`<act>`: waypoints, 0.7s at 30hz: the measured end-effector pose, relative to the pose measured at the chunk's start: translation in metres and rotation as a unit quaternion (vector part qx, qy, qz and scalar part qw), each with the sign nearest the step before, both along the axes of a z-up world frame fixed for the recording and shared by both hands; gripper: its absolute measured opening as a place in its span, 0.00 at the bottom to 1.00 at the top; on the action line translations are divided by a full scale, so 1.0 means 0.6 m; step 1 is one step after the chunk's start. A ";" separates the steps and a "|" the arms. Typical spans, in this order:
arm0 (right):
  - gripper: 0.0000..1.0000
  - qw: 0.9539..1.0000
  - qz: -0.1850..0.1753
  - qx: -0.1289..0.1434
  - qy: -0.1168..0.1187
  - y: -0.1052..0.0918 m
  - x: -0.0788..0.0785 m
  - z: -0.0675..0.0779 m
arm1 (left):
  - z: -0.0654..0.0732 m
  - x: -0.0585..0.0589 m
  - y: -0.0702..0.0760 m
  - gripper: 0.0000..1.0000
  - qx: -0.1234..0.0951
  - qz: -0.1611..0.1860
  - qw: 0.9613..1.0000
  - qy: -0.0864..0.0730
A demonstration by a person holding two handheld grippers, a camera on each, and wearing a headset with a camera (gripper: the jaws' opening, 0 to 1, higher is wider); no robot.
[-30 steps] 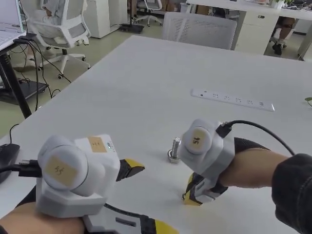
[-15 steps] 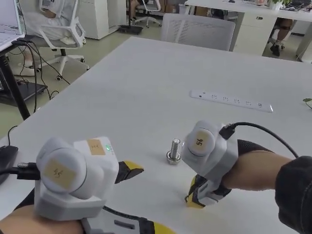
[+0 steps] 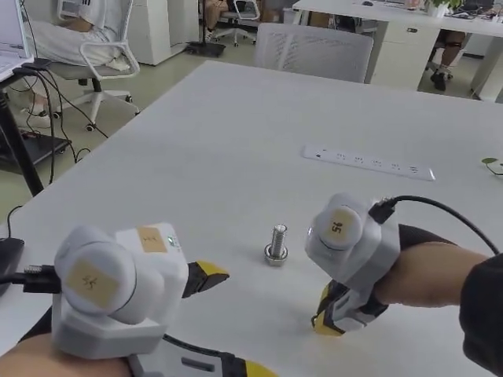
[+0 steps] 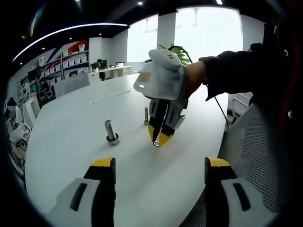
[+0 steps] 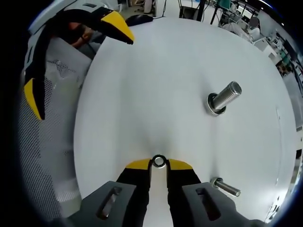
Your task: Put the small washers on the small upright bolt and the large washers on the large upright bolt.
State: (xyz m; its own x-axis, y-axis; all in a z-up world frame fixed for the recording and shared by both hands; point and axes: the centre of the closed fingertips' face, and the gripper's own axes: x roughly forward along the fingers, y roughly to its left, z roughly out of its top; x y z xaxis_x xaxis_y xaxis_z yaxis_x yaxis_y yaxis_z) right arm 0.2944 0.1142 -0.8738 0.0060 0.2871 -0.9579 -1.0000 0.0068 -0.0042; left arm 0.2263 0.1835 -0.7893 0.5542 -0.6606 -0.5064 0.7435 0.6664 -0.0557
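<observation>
My right gripper [image 5: 159,164] is shut on a small metal washer [image 5: 159,161], held just above the white table. In the left gripper view that washer [image 4: 156,143] sits at the yellow tips of the right gripper [image 4: 158,138]. The large upright bolt [image 3: 276,243] stands left of the right gripper [image 3: 324,323], with a washer around its base. From the right gripper, the large bolt [image 5: 222,98] lies ahead to the right and the small upright bolt [image 5: 226,187] close at the lower right. My left gripper [image 4: 159,165] is open and holds nothing, near the table's front edge [image 3: 233,320].
A white power strip [image 3: 368,161] lies further back on the table [image 3: 236,141]. A grey mesh chair [image 3: 314,47] stands at the far edge. The table's left edge drops to a floor with cables and an office chair [image 3: 86,47].
My right gripper has drifted a little to the right, away from the large bolt, still shut on the washer. The left gripper has barely moved. The head camera has shifted slightly.
</observation>
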 end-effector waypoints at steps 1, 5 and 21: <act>0.14 1.000 -0.001 -0.001 -0.001 -0.004 0.001 0.001 | 0.000 0.000 0.000 0.76 0.000 0.000 1.000 0.000; 0.14 1.000 -0.012 -0.003 -0.002 -0.018 0.007 0.006 | 0.000 0.000 0.000 0.76 0.000 -0.001 1.000 -0.001; 0.14 0.999 -0.049 -0.006 -0.008 -0.079 0.030 0.021 | -0.002 0.000 -0.001 0.76 0.001 -0.002 1.000 0.002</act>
